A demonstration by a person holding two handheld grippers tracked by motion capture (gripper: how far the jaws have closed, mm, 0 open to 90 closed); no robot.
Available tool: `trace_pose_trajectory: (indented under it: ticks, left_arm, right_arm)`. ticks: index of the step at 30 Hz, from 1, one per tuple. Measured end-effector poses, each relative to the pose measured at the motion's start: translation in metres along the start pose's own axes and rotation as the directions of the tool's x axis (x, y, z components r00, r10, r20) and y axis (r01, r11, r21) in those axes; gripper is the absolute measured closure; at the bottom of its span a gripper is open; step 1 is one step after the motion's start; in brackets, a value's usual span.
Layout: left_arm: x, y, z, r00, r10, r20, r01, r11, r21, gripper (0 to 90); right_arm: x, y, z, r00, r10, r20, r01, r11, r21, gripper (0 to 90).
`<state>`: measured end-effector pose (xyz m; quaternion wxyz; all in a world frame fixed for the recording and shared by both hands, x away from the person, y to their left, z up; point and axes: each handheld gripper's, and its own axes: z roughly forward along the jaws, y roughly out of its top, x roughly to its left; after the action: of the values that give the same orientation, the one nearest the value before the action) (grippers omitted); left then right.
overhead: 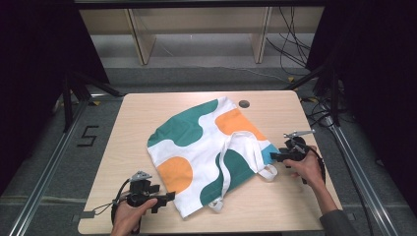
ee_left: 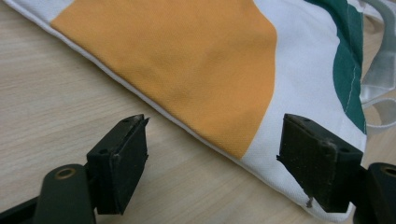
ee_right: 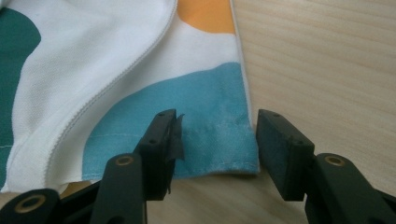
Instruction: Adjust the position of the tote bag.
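A white tote bag (overhead: pixel 206 147) with green, orange and blue patches lies flat on the wooden table (overhead: pixel 137 123), its white handles (overhead: pixel 236 162) folded over it. My left gripper (overhead: pixel 167 199) sits near the table's front left, at the bag's near corner. In the left gripper view it (ee_left: pixel 212 158) stands open, with the bag's hem and an orange patch (ee_left: pixel 187 60) just ahead of the jaws. My right gripper (overhead: pixel 274 157) is at the bag's right edge. Its jaws (ee_right: pixel 217 144) stand apart on either side of the blue corner (ee_right: pixel 210 107), not pressing it.
A round cable hole (overhead: pixel 244 103) sits near the table's far edge. The person's hands and a grey sleeve (overhead: pixel 334 221) come in from the front. Wooden frames (overhead: pixel 142 39) and cables (overhead: pixel 295 44) lie on the floor beyond the table.
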<state>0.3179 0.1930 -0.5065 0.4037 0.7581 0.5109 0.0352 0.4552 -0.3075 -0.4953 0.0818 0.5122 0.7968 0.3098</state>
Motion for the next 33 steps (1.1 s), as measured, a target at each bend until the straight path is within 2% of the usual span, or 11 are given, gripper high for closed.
trace_pose_trajectory:
  ticks: [3,4,8,11,16,18,21,22,24,27,33]
  left_arm:
    - [-0.001,0.001,0.002,0.9999,-0.014,0.006,0.014,0.9998,-0.011,23.0]
    - [0.0,0.001,0.002,1.0,-0.008,0.0,0.008,1.0,0.003,23.5]
    - [0.004,0.001,0.007,0.999,-0.045,-0.006,0.045,0.999,-0.003,23.4]
    - [0.006,0.003,0.008,0.9986,-0.05,-0.015,0.05,0.9987,-0.01,25.1]
    - [0.005,0.008,0.013,0.9992,-0.027,-0.03,0.027,0.9996,-0.009,27.9]
    - [0.003,0.011,0.016,0.9978,0.005,-0.067,-0.005,1.0,-0.003,30.1]
    - [0.003,0.013,0.017,0.9922,0.072,-0.102,-0.07,0.9974,0.017,41.2]
    - [0.006,0.015,0.018,0.9837,0.132,-0.122,-0.129,0.9911,0.033,46.0]
    - [0.009,0.017,0.02,0.9816,0.139,-0.13,-0.139,0.9902,0.015,65.9]
    - [0.016,0.025,0.026,0.9827,0.152,-0.106,-0.151,0.9884,0.018,75.0]
    - [0.02,0.047,0.041,0.9701,0.213,-0.117,-0.21,0.9771,0.034,78.9]
  right_arm:
    - [-0.005,-0.001,0.002,0.9984,-0.054,0.015,0.055,0.9976,-0.041,56.1]
    - [-0.003,-0.003,-0.002,0.9999,0.015,-0.005,-0.015,0.9998,-0.009,66.6]
    - [0.0,-0.004,-0.004,1.0,-0.001,-0.009,0.001,0.9999,-0.012,71.8]
    - [0.001,-0.006,-0.003,0.9949,-0.101,0.005,0.101,0.9935,-0.053,73.2]
    - [0.006,-0.012,-0.008,0.9946,-0.1,-0.029,0.098,0.9934,-0.06,73.3]
    - [0.013,-0.014,-0.013,0.9973,-0.07,0.02,0.071,0.9974,-0.014,73.3]
    - [0.01,-0.017,-0.012,0.9883,-0.152,-0.004,0.152,0.9868,-0.056,73.5]
    - [0.014,-0.019,-0.014,0.9913,-0.131,-0.013,0.13,0.99,-0.055,73.6]
    - [0.018,-0.025,-0.016,0.982,-0.187,-0.026,0.185,0.9804,-0.068,74.0]
    - [0.024,-0.031,-0.021,0.983,-0.184,-0.003,0.183,0.9817,-0.051,74.3]
    - [0.039,-0.055,-0.036,0.9693,-0.244,0.034,0.244,0.9695,-0.019,74.4]
